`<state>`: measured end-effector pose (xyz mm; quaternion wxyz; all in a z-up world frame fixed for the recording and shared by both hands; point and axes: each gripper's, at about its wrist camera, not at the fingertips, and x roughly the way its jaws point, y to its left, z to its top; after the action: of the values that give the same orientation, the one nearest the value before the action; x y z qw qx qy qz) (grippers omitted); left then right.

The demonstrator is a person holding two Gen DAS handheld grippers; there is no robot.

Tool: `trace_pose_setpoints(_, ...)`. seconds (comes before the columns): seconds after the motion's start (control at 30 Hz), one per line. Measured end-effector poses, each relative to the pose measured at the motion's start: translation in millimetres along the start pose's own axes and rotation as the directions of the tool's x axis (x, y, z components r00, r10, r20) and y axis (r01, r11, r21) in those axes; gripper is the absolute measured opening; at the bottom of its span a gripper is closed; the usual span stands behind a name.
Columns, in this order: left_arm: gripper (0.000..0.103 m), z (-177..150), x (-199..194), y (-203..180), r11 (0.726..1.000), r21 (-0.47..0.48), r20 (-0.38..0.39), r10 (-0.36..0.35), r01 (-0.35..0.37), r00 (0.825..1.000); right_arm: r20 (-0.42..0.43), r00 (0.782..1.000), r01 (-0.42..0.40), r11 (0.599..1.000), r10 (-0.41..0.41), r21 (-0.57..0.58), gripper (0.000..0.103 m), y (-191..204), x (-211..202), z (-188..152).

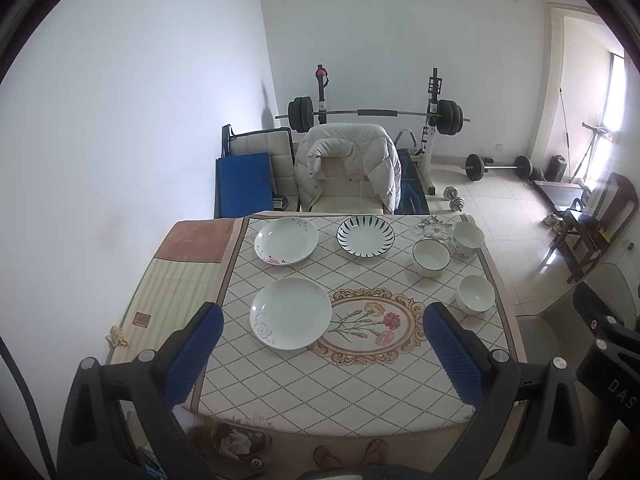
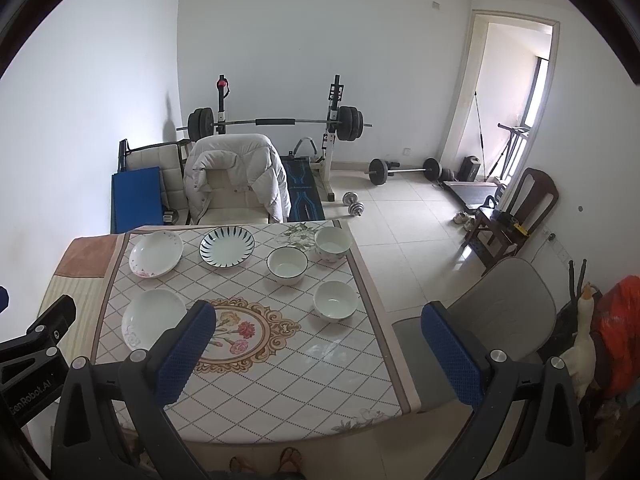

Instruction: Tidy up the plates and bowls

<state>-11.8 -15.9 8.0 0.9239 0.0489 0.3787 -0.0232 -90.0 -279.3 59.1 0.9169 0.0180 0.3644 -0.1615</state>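
Observation:
Three plates and three bowls lie apart on the table (image 1: 328, 396). A white plate with a grey flower (image 1: 291, 313) (image 2: 154, 319) is nearest on the left. Behind it sits a white plate with pink flowers (image 1: 286, 240) (image 2: 156, 254), and to its right a plate with dark leaf stripes (image 1: 365, 236) (image 2: 227, 247). On the right stand a dark-rimmed bowl (image 1: 431, 257) (image 2: 287, 265), a patterned bowl (image 1: 467, 238) (image 2: 333, 243) and a plain white bowl (image 1: 476, 293) (image 2: 335, 300). My left gripper (image 1: 323, 328) and right gripper (image 2: 320, 328) hang open above the near edge, holding nothing.
A chair draped with a white jacket (image 1: 348, 160) stands behind the table. A grey chair (image 2: 492, 312) is at the table's right side. A barbell rack (image 1: 376, 114), dumbbells and a dark wooden chair (image 2: 516, 208) stand on the tiled floor. A person's sandalled feet (image 2: 288, 462) show below.

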Motion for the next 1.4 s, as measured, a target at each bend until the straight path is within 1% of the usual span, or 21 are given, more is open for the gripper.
trace_pose_setpoints(0.27,0.102,0,0,-1,1.000,-0.002,0.001,0.003,-0.003,1.000,-0.001,1.000,0.001,1.000,-0.001,0.000,0.103,-1,0,-1)
trace_pose_setpoints(0.43,0.102,9,12,-1,1.000,-0.016,-0.025,0.004,-0.004,1.000,-0.006,1.000,-0.004,1.000,0.004,0.013,0.103,-3,6,5)
trace_pose_setpoints(0.53,0.102,10,33,4,0.999,-0.045,-0.059,-0.005,0.003,0.998,-0.042,0.998,-0.047,0.998,0.049,0.051,0.103,-11,24,7)
trace_pose_setpoints(0.63,0.102,6,69,16,0.997,-0.056,-0.115,0.041,-0.048,0.993,-0.101,0.989,-0.104,0.994,0.107,0.039,0.103,-10,59,4)
trace_pose_setpoints(0.7,0.102,-2,98,25,0.994,-0.055,-0.163,0.085,-0.095,0.983,-0.139,0.978,-0.153,0.988,0.152,0.008,0.103,-4,88,-1)
trace_pose_setpoints(0.77,0.102,-9,126,37,0.987,-0.057,-0.209,0.133,-0.148,0.969,-0.213,0.951,-0.228,0.974,0.223,0.001,0.103,3,123,-7)
trace_pose_setpoints(0.8,0.102,-12,145,45,0.985,-0.061,-0.249,0.144,-0.164,0.958,-0.260,0.931,-0.261,0.965,0.254,0.010,0.103,6,141,-10)
trace_pose_setpoints(0.83,0.102,-19,159,52,0.981,-0.072,-0.287,0.150,-0.178,0.946,-0.314,0.901,-0.307,0.951,0.300,0.029,0.103,10,160,-15)
trace_pose_setpoints(0.87,0.102,-22,175,61,0.981,-0.097,-0.328,0.128,-0.168,0.936,-0.354,0.868,-0.351,0.935,0.348,0.056,0.103,15,179,-19)
trace_pose_setpoints(0.9,0.102,-27,186,69,0.980,-0.122,-0.354,0.107,-0.160,0.929,-0.386,0.843,-0.379,0.923,0.375,0.071,0.103,21,196,-25)
trace_pose_setpoints(0.93,0.101,-30,197,75,0.976,-0.138,-0.371,0.105,-0.166,0.923,-0.418,0.821,-0.398,0.915,0.390,0.072,0.103,31,214,-31)
trace_pose_setpoints(0.97,0.101,-31,209,82,0.976,-0.152,-0.388,0.086,-0.156,0.918,-0.443,0.806,-0.408,0.911,0.392,0.063,0.103,42,231,-37)
trace_pose_setpoints(1.07,0.100,-35,249,104,0.969,-0.200,-0.447,0.040,-0.143,0.894,-0.510,0.761,-0.444,0.895,0.401,0.042,0.103,80,277,-50)
trace_pose_setpoints(1.13,0.100,-35,281,119,0.966,-0.219,-0.487,0.016,-0.140,0.873,-0.554,0.719,-0.472,0.880,0.419,0.052,0.103,108,309,-56)
trace_pose_setpoints(1.17,0.100,-36,296,127,0.966,-0.219,-0.505,0.006,-0.135,0.863,-0.573,0.704,-0.478,0.877,0.419,0.053,0.103,122,323,-60)
trace_pose_setpoints(1.23,0.100,-38,327,142,0.967,-0.216,-0.540,-0.005,-0.133,0.842,-0.605,0.683,-0.473,0.879,0.408,0.060,0.103,147,348,-64)
trace_pose_setpoints(1.33,0.100,-42,375,163,0.971,-0.214,-0.591,-0.038,-0.111,0.806,-0.639,0.666,-0.454,0.889,0.384,0.061,0.103,179,385,-67)
trace_pose_setpoints(1.4,0.090,-45,407,180,0.971,-0.222,-0.624,-0.067,-0.094,0.779,-0.668,0.642,-0.443,0.893,0.376,0.078,0.103,200,412,-68)
